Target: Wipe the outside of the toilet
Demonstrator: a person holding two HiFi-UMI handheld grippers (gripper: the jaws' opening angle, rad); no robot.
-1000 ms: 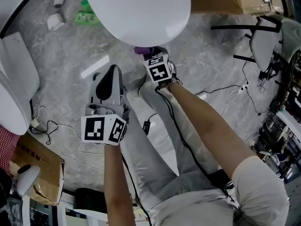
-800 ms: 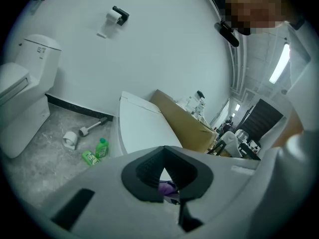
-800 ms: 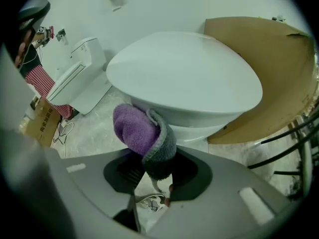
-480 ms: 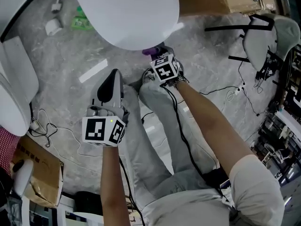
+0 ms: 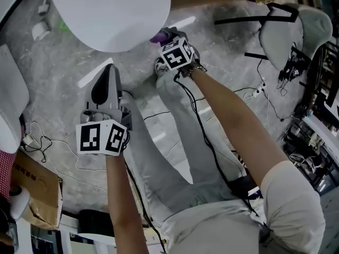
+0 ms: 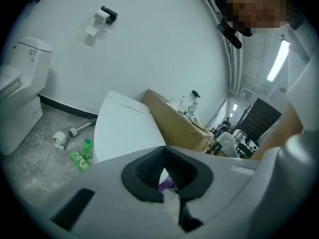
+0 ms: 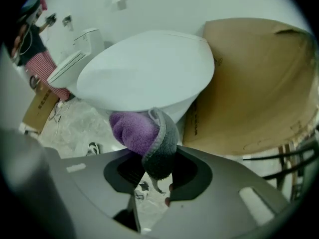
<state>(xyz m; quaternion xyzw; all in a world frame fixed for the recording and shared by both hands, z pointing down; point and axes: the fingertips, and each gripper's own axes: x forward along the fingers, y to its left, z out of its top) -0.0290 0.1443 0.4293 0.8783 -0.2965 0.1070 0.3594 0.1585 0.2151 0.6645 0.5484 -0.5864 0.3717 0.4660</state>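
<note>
The white toilet (image 5: 108, 12) fills the top of the head view, its lid down. My right gripper (image 5: 163, 37) is shut on a purple and grey cloth (image 5: 158, 35) and holds it against the bowl's outside, under the rim. In the right gripper view the cloth (image 7: 137, 131) bunches out of the jaws against the underside of the toilet (image 7: 149, 68). My left gripper (image 5: 108, 72) hangs over the floor to the left of the person's leg, apart from the toilet, shut with nothing in it. Past its tips in the left gripper view, the toilet (image 6: 124, 128) shows side on.
A second toilet (image 6: 20, 98) stands at the far left. Green bottles (image 6: 82, 156) and a paper roll (image 6: 60, 139) lie on the grey floor. A large cardboard box (image 7: 254, 83) stands right of the toilet. A chair (image 5: 291, 30) and cables (image 5: 47, 142) lie around the person's legs.
The right gripper has slid the cloth from under the bowl's front tip toward its right side. The left gripper has stayed low beside the leg, still shut. The head view has shifted.
</note>
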